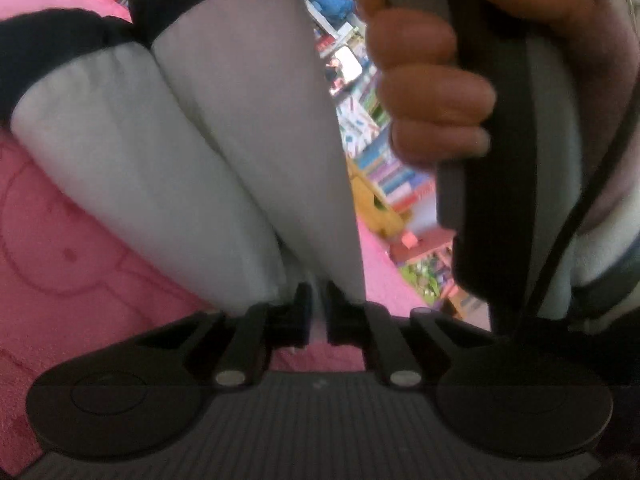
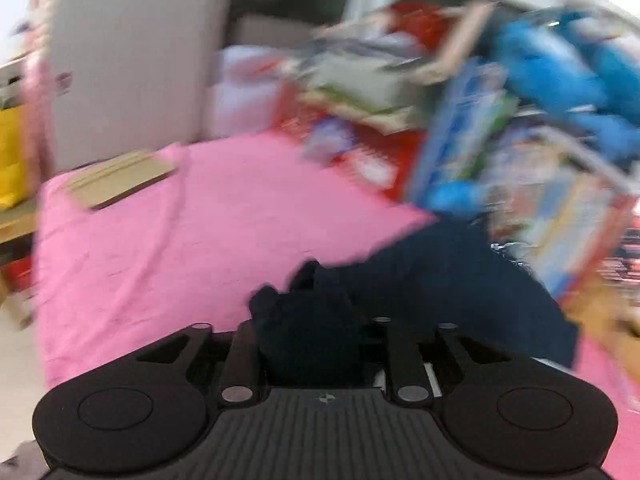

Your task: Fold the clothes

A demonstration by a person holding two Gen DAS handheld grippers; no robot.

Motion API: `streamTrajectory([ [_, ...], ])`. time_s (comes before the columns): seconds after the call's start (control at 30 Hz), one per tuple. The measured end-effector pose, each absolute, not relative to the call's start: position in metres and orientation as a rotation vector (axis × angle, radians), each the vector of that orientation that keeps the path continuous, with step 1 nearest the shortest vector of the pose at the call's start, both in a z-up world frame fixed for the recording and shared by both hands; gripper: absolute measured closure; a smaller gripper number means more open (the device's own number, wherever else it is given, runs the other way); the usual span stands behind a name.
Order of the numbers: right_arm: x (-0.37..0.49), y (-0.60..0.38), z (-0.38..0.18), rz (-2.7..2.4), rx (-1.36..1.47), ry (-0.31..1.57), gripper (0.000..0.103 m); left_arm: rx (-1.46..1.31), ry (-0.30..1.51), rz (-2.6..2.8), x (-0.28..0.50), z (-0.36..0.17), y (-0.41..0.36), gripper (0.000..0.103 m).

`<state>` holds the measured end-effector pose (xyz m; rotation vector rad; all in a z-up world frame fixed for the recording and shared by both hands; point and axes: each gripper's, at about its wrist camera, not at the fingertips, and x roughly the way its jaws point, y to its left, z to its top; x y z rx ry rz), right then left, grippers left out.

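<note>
Jaws of left gripper (image 1: 316, 316) pinching grey cloth (image 1: 192, 152); right gripper (image 2: 316, 344) jaws clamped on navy garment (image 2: 440, 280).

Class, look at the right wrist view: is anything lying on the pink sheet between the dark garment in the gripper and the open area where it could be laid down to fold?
A flat brown board lies at the far left corner of the pink sheet; the stretch nearer the dark navy garment, bunched in the right gripper, shows nothing in the way.
</note>
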<state>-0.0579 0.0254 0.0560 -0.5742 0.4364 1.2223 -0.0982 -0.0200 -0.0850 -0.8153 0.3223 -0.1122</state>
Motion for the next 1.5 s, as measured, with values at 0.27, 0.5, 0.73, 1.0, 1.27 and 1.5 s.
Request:
streamTrajectory([
  [0.27,-0.019,-0.098,0.115,1.229,-0.128,0.379,0.021,-0.797,0.322,-0.149,-0.098,-0.084,-0.023,0.093],
  [0.5,-0.023,-0.228,0.063,0.809,0.022,0.309,0.018,-0.765,0.309,-0.214,-0.133,-0.068,-0.008,0.036],
  [0.73,-0.071,-0.208,-0.027,0.686,-0.089,0.389,0.02,-0.909,0.223,-0.11,-0.132,-0.051,0.02,0.03],
  [1.0,-0.066,-0.159,-0.045,0.615,-0.133,0.433,0.038,-0.971,0.24,-0.019,-0.103,-0.055,0.024,0.029],
  [1.27,-0.063,-0.155,-0.049,0.553,-0.089,0.424,0.068,-0.859,0.314,0.044,-0.079,-0.054,0.008,0.034],
  [1.5,-0.073,-0.149,-0.049,0.546,-0.125,0.384,0.081,-0.798,0.283,0.154,-0.106,-0.053,0.025,0.092],
])
